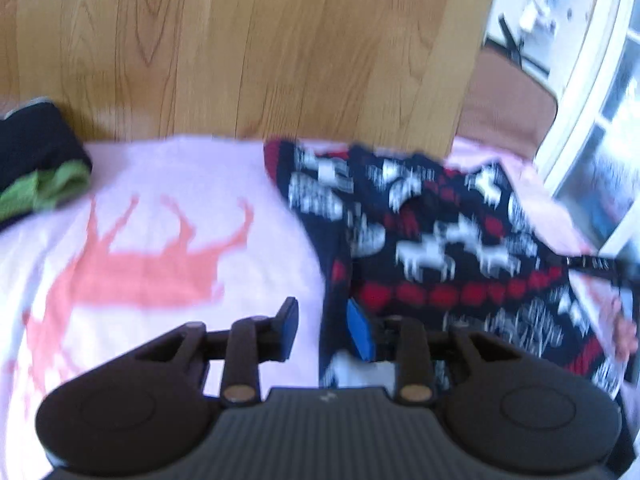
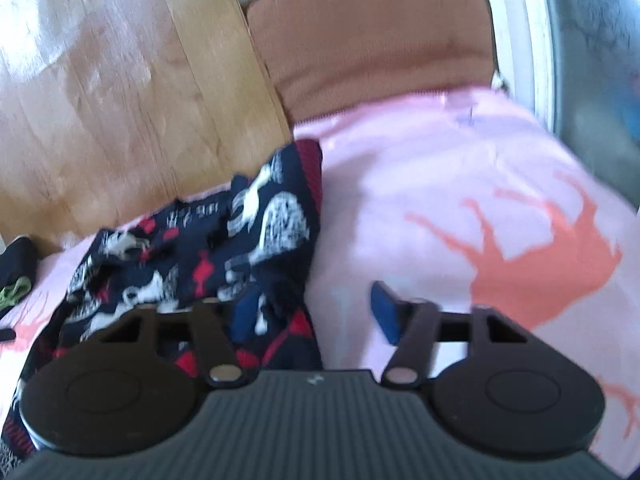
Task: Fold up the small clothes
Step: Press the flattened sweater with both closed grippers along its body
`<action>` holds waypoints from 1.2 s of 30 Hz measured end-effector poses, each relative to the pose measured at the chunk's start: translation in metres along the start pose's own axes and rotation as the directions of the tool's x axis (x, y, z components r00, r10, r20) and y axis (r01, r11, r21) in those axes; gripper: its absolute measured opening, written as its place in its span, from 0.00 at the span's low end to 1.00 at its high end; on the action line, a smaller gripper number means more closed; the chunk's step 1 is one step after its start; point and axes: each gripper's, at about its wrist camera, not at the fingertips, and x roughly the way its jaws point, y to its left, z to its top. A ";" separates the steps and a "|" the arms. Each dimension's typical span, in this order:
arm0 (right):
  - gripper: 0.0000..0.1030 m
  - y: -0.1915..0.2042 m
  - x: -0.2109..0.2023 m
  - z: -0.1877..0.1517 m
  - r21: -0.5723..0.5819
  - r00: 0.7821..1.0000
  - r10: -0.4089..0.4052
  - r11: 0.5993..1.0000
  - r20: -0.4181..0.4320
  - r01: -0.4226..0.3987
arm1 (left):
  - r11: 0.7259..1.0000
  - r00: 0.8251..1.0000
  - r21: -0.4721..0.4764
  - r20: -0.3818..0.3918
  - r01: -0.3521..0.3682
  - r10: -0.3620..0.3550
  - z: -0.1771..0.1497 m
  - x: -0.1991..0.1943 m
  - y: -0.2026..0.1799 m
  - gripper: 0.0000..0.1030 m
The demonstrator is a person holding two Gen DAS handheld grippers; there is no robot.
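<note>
A crumpled navy garment [image 1: 432, 240] with white reindeer and red hearts lies on a pink blanket [image 1: 168, 184] printed with coral deer. My left gripper [image 1: 325, 330] hovers at the garment's near left edge. It is open: the left pad is over the blanket and the right pad [image 1: 360, 332] over the navy cloth, with nothing pinched. In the right wrist view the same garment [image 2: 248, 224] lies to the left. My right gripper [image 2: 315, 314] is wide open at its near right edge. The left pad [image 2: 245, 316] sits over the cloth and the right pad over the blanket [image 2: 440, 168].
A dark folded item with a green piece [image 1: 44, 176] lies at the blanket's far left, also the dark item [image 2: 18, 268]. Beyond the blanket are a wooden floor [image 1: 240, 40], a brown cushion [image 2: 372, 40] and a white window frame [image 1: 580, 100]. The views are motion-blurred.
</note>
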 end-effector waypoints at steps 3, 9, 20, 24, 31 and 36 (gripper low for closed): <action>0.08 0.001 0.001 -0.007 0.020 0.996 -0.076 0.997 0.049 0.075 | 0.999 0.999 -0.034 -0.039 -0.022 0.020 -0.015 -0.001 0.000 0.14; 0.22 0.008 -0.027 -0.017 0.079 0.997 -0.055 0.996 0.049 0.051 | 0.998 0.998 -0.017 -0.004 -0.055 0.055 -0.033 -0.037 0.004 0.15; 0.27 -0.016 -0.148 -0.116 0.047 0.988 0.150 0.988 -0.042 -0.148 | 0.998 0.994 -0.021 -0.090 0.063 -0.064 -0.097 -0.094 -0.002 0.24; 0.27 -0.013 -0.163 -0.144 0.091 0.982 0.189 0.978 -0.015 -0.187 | 0.996 0.991 -0.018 -0.101 0.088 -0.090 -0.116 -0.106 -0.012 0.23; 0.10 -0.007 -0.179 -0.146 0.016 0.992 0.119 0.993 0.031 -0.119 | 0.998 0.996 -0.023 -0.065 0.056 -0.057 -0.127 -0.123 -0.017 0.08; 0.09 -0.022 -0.201 -0.140 0.015 0.996 0.060 0.998 0.069 -0.062 | 0.996 0.998 -0.062 -0.020 0.059 -0.061 -0.126 -0.143 -0.005 0.07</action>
